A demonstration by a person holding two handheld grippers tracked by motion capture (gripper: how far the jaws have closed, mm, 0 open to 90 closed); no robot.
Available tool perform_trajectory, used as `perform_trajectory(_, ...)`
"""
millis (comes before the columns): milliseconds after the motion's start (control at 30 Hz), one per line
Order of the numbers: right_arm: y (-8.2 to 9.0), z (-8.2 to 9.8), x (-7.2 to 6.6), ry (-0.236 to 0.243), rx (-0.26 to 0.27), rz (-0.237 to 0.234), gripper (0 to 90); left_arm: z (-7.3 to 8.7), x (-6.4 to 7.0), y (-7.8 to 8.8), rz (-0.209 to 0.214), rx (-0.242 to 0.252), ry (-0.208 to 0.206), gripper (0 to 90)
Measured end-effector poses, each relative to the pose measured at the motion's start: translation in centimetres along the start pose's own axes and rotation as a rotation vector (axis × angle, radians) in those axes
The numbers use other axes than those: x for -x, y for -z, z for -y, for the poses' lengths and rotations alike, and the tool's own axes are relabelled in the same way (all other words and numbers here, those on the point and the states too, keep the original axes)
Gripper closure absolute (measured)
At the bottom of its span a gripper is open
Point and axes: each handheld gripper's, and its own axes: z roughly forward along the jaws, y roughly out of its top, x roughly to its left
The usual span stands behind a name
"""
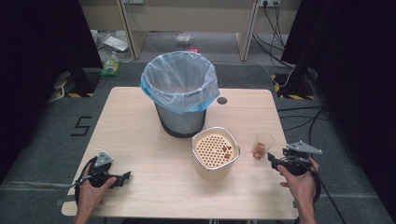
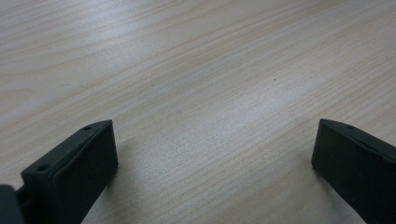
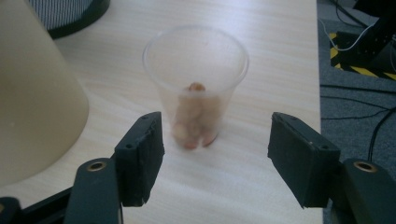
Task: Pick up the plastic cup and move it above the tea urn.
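Right gripper point(image 3: 215, 154), jaws apart, lined up on nut-filled plastic cup point(image 3: 196, 84) at frame centre, likely for grasping. Left gripper point(image 2: 210, 158) lay idle, jaws apart, on table point(image 2: 196, 70).

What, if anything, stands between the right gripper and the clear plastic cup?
Nothing visible. The right gripper has its jaws open and faces the plastic cup across bare table. The cream container stands off to one side, out of the path.
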Motion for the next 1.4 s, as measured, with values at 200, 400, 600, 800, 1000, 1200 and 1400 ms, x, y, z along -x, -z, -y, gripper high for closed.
perform_trajectory(200,0.0,-1.8,0.7,-0.014,0.022,0.008,37.1,0.0,0.0,0.0,0.0,-0.002,-0.003,0.0)
perform_trajectory(400,-1.3,-3.4,0.8,0.011,0.0,0.011,40.1,0.0,0.0,0.0,0.0,-0.002,-0.003,0.0)
perform_trajectory(600,-2.7,-4.6,1.3,0.029,-0.035,0.027,46.7,0.0,0.0,0.0,0.0,-0.002,-0.002,0.0)
perform_trajectory(800,-4.6,-4.9,1.4,0.032,-0.076,0.001,53.8,0.0,0.0,0.0,0.0,-0.003,-0.002,0.0)
perform_trajectory(1000,-5.7,-4.9,1.6,0.031,-0.098,-0.012,60.0,0.0,0.0,0.0,0.0,-0.002,-0.002,0.0)
perform_trajectory(1200,-6.2,-4.8,1.9,0.04,-0.119,-0.016,65.2,0.0,0.0,0.0,0.0,-0.002,-0.003,0.0)
perform_trajectory(1400,-6.8,-4.7,2.0,0.061,-0.152,-0.052,74.5,0.0,0.0,0.0,0.0,-0.002,-0.003,0.0)
